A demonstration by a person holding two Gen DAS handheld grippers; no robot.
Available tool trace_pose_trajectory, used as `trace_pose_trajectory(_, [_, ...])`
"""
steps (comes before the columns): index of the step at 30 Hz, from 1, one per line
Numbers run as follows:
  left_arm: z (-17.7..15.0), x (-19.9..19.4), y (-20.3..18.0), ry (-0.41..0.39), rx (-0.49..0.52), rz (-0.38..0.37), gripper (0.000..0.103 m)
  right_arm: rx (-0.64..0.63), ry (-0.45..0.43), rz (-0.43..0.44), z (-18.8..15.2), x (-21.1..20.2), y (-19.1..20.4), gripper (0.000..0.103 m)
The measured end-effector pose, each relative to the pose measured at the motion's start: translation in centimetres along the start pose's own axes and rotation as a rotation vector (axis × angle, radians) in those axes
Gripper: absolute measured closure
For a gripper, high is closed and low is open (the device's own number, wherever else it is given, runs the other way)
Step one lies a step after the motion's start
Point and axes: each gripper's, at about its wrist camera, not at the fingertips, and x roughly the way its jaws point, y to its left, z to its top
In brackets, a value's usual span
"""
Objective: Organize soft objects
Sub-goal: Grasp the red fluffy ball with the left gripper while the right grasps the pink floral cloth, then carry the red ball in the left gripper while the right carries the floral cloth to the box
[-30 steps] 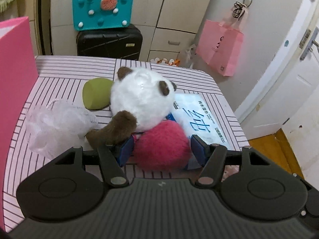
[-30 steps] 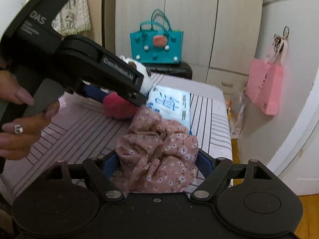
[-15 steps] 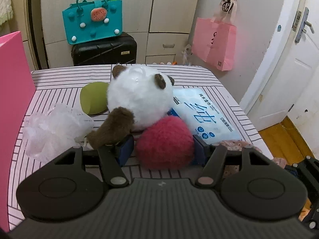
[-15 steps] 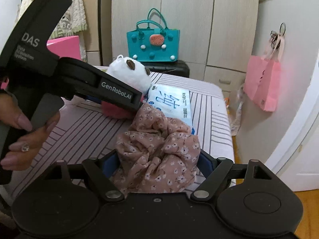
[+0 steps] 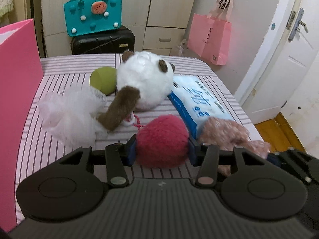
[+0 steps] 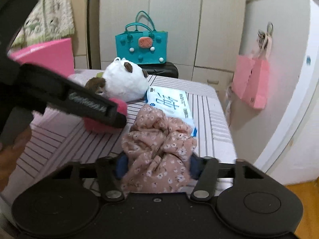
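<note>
My left gripper (image 5: 161, 148) is closing on a fuzzy red pompom (image 5: 162, 139), its blue pads pressing both sides near the front of the striped table (image 5: 79, 67). My right gripper (image 6: 157, 164) is closing on a pink floral fabric bundle (image 6: 159, 147), squeezed between its pads. That bundle (image 5: 229, 133) lies just right of the pompom in the left wrist view. Behind them are a white panda plush (image 5: 143, 81), a green round cushion (image 5: 102, 79), a white mesh puff (image 5: 69, 109) and a blue-white tissue pack (image 5: 199, 101). The left gripper's body (image 6: 59, 97) crosses the right wrist view over the red pompom (image 6: 119, 107).
A tall pink box (image 5: 16, 91) stands at the table's left side. Beyond the table are a black suitcase (image 5: 101, 41) with a teal bag (image 5: 92, 18) on it, a pink paper bag (image 5: 209, 37) on the wall, and a white door (image 5: 289, 59) at right.
Both grippers' jaws have narrowed onto what they hold: the left on the red pompom, the right on the floral bundle, which now bunches higher. The pompom has come away from the panda.
</note>
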Motion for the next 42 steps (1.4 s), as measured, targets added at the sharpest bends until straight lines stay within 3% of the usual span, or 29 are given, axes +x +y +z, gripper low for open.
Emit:
trace_pose_trajectory(2, [-0.3,-0.4,0.0,0.009,0.000,-0.010,0.056,0.040,0.007,0.019,0.0,-0.1,-0.2,0.072])
trace_pose_trajectory(5, [-0.7,-1.0,0.3,0.024,-0.011,-0.026,0.056,0.063,0.013,0.008,-0.1,-0.3,-0.3,0.084])
trace_pose_trajectory(8, [-0.8,-1.7,0.5,0.049,-0.029,-0.059,0.056,0.117,0.023,0.039,-0.2,-0.6,-0.7,0.086])
trace_pose_trajectory(13, [-1.3,-3.0,0.8,0.095,-0.040,-0.105,0.056,0.228,0.054,0.161,-0.3,-1.3,-1.5,0.086])
trace_pose_trajectory(19, [-1.5,-4.6,1.4,0.190,-0.023,-0.148,0.056,0.260,0.111,0.260,0.1,-2.2,-1.9,0.086])
trace_pose_trajectory(22, [-1.8,-5.6,1.6,0.245,-0.007,-0.171,0.056,0.212,0.141,0.295,0.5,-3.1,-1.7,0.086])
trace_pose_trajectory(32, [-1.6,-9.2,2.8,0.309,0.050,-0.212,0.056,0.108,0.194,0.416,2.8,-5.9,-0.6,0.085])
trace_pose_trajectory(42, [-0.7,-12.7,4.2,0.371,0.143,-0.175,0.056,-0.030,0.249,0.515,5.8,-8.0,2.4,0.084])
